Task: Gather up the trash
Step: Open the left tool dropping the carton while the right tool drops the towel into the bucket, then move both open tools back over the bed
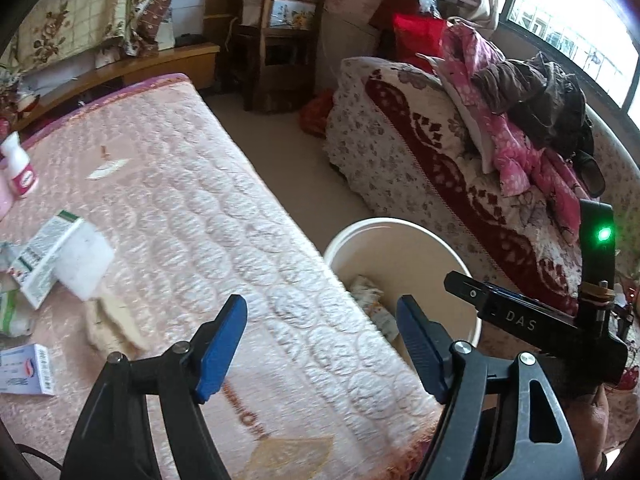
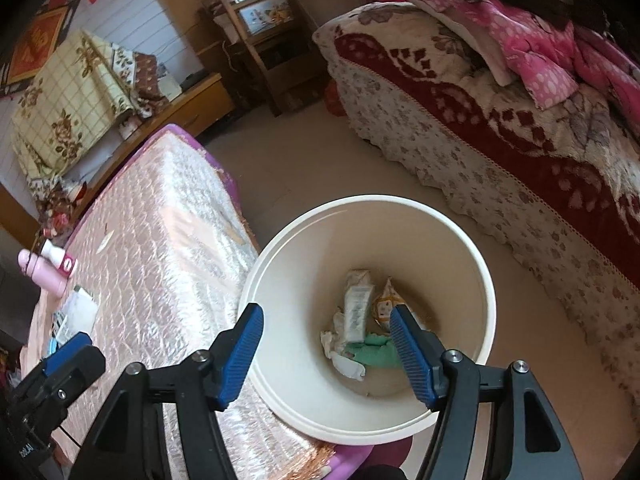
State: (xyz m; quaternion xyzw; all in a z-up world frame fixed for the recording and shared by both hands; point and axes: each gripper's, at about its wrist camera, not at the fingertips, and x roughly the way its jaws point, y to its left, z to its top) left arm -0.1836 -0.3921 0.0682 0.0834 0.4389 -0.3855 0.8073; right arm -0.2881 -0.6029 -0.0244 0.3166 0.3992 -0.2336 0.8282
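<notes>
My left gripper (image 1: 320,308) is open and empty above the pink quilted mattress (image 1: 200,200). Left of it on the mattress lie a green-and-white carton (image 1: 40,256), a white pad (image 1: 82,256), a crumpled beige scrap (image 1: 112,324) and a blue-and-white box (image 1: 26,370). My right gripper (image 2: 325,314) is open over the white bin (image 2: 400,240), with nothing between its pads. On the bin's bottom lie a crushed carton (image 2: 358,304), a green piece (image 2: 372,354) and white tissue (image 2: 348,366). The bin (image 1: 400,256) stands on the floor against the mattress edge.
A white bottle with a pink label (image 1: 20,168) and a pink bottle (image 2: 44,276) stand at the mattress's far left. Across a strip of floor (image 1: 280,168) is a second bed (image 1: 440,168) piled with pink clothes. A wooden chair (image 1: 276,40) stands at the back.
</notes>
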